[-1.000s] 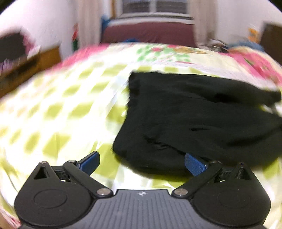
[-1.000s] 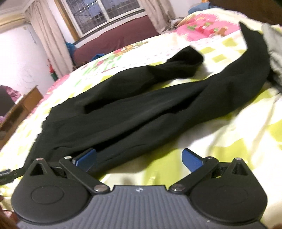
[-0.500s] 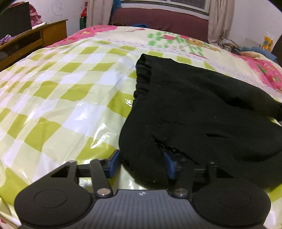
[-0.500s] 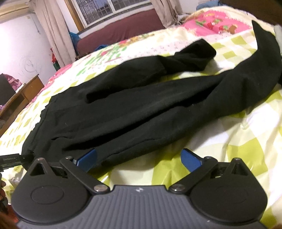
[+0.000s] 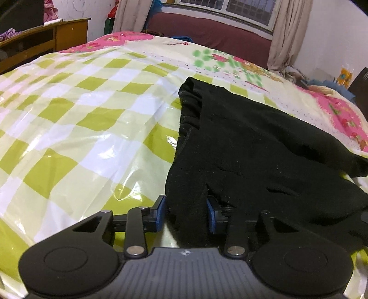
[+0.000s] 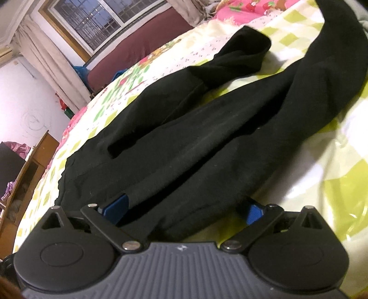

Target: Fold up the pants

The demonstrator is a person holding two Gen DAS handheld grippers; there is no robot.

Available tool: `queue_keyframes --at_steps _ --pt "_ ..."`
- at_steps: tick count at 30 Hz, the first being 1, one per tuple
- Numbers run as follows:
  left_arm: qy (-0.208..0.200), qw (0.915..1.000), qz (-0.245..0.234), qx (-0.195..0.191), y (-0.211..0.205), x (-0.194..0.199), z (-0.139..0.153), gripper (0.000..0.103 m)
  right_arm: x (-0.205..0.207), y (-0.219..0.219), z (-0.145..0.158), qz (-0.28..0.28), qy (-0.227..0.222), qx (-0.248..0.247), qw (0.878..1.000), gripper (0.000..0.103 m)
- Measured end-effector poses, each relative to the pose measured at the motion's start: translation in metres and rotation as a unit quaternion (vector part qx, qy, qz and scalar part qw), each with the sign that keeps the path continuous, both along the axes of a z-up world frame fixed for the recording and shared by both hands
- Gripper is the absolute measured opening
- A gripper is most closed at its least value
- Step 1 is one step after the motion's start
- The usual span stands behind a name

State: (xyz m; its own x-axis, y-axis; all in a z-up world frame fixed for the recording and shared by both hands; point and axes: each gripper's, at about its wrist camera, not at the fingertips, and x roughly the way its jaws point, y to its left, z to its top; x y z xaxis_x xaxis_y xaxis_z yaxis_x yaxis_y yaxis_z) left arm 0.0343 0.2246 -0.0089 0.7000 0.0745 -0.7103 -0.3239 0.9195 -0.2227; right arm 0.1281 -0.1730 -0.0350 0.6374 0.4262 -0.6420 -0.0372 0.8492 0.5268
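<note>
Black pants (image 5: 253,149) lie crumpled on a bed with a green-checked cover (image 5: 80,115), the gathered waistband (image 5: 188,108) to the left. My left gripper (image 5: 185,214) is at the near waist corner. Its jaws are closing, with a bunched fold of black fabric filling the gap and both blue pads against it. In the right wrist view the pants (image 6: 195,138) stretch away, both legs running to the upper right. My right gripper (image 6: 184,209) stands open and tilted, its fingers either side of the near edge of the cloth, pads apart from it.
A wooden desk (image 5: 46,39) stands left of the bed, and a maroon couch (image 5: 207,30) sits under the window beyond it. A curtain (image 5: 285,34) hangs at the back right. Grey cloth (image 6: 363,20) lies by the far leg ends. Bare cover (image 6: 333,172) lies right of the pants.
My left gripper has moved onto the near waist corner and its jaws have narrowed from wide open onto the fabric. My right gripper has rolled and come forward over the pants' edge, still open.
</note>
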Motion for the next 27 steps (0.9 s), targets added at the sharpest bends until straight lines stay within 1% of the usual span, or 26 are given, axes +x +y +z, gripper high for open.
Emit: queue_keyframes --at_steps 2,4,5,6,7,8,9,10,11,12,13,14,17,19,22,25,27 --pt "-0.001 1.0000 -0.002 0.004 -0.005 0.002 0.000 0.047 0.003 0.005 0.001 -0.007 0.003 -0.004 1.000 0.099" --pt "-0.003 0.9999 -0.010 0.013 -0.010 0.001 0.001 0.047 0.003 0.009 0.002 -0.009 0.004 -0.016 1.000 0.090" --pt "-0.003 0.9999 -0.010 0.012 -0.009 0.002 0.001 0.047 0.002 0.010 0.003 -0.013 0.005 -0.026 1.000 0.078" --pt "0.001 0.9999 -0.007 0.009 -0.009 0.003 0.000 0.048 0.001 0.010 0.003 -0.017 0.008 -0.040 0.999 0.063" --pt "0.011 0.9999 -0.007 0.002 -0.008 0.007 -0.002 0.051 0.000 0.010 0.003 -0.024 0.014 -0.057 0.998 0.053" --pt "0.019 0.9998 -0.009 0.000 -0.009 0.011 -0.004 0.051 0.000 0.009 0.002 -0.033 0.019 -0.067 0.997 0.035" --pt "0.019 0.9998 -0.007 0.005 -0.010 0.013 -0.004 0.051 0.000 0.006 0.002 -0.039 0.025 -0.067 0.997 0.029" --pt "0.018 0.9997 -0.008 0.014 -0.014 0.015 -0.003 0.051 0.000 0.003 0.001 -0.040 0.027 -0.056 0.997 0.029" --pt "0.016 0.9996 -0.009 0.021 -0.016 0.015 -0.002 0.050 -0.001 0.000 0.001 -0.042 0.029 -0.048 0.998 0.025" --pt "0.012 0.9997 -0.007 0.020 -0.017 0.013 0.000 0.047 -0.001 -0.001 0.002 -0.041 0.031 -0.044 0.998 0.020" --pt "0.006 0.9999 -0.006 0.013 -0.014 0.009 0.001 0.041 -0.003 -0.001 0.004 -0.037 0.031 -0.043 0.998 0.018" --pt "0.000 1.0000 -0.004 0.008 -0.009 0.005 0.003 0.039 -0.004 0.000 0.005 -0.032 0.031 -0.043 0.998 0.014" --pt "-0.013 0.9998 0.007 -0.011 0.009 -0.010 0.010 0.039 -0.010 0.008 0.009 -0.011 0.028 -0.054 0.998 0.013" --pt "-0.015 0.9998 0.015 -0.005 0.015 -0.019 0.014 0.039 -0.014 0.014 0.010 0.002 0.028 -0.056 0.998 0.013" --pt "-0.013 0.9995 0.028 0.009 0.023 -0.025 0.015 0.038 -0.022 0.026 0.011 0.028 0.031 -0.055 0.998 0.010" --pt "-0.011 0.9987 0.048 0.012 0.040 -0.032 0.015 0.038 -0.028 0.041 0.012 0.054 0.042 -0.046 0.997 0.010" --pt "-0.009 0.9979 0.062 0.018 0.052 -0.037 0.014 0.038 -0.034 0.056 0.010 0.082 0.052 -0.049 0.994 0.010"
